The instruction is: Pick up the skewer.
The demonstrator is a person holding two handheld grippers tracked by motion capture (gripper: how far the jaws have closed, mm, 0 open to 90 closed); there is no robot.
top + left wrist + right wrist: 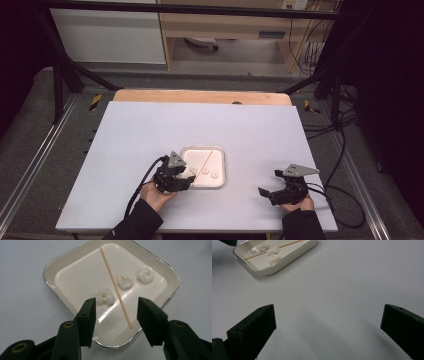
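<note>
A white square tray (202, 147) with a metallic rim sits near the table's front middle. In it lie a thin wooden skewer (115, 282) and three small white fluffy pieces (105, 296), one left of the stick and two right of it. My left gripper (116, 306) hovers over the tray's near corner. Its jaws stand apart on either side of the skewer's near end and touch nothing. In the high view the left gripper (189, 179) is at the tray's left front edge. My right gripper (268, 181) rests to the right of the tray, open wide over bare table (328, 320).
The white tabletop (150, 130) has free room on all sides of the tray (287, 262). A wooden strip (200, 96) runs along the far edge. Cables (345, 195) trail off the right side, and black frame bars stand around the table.
</note>
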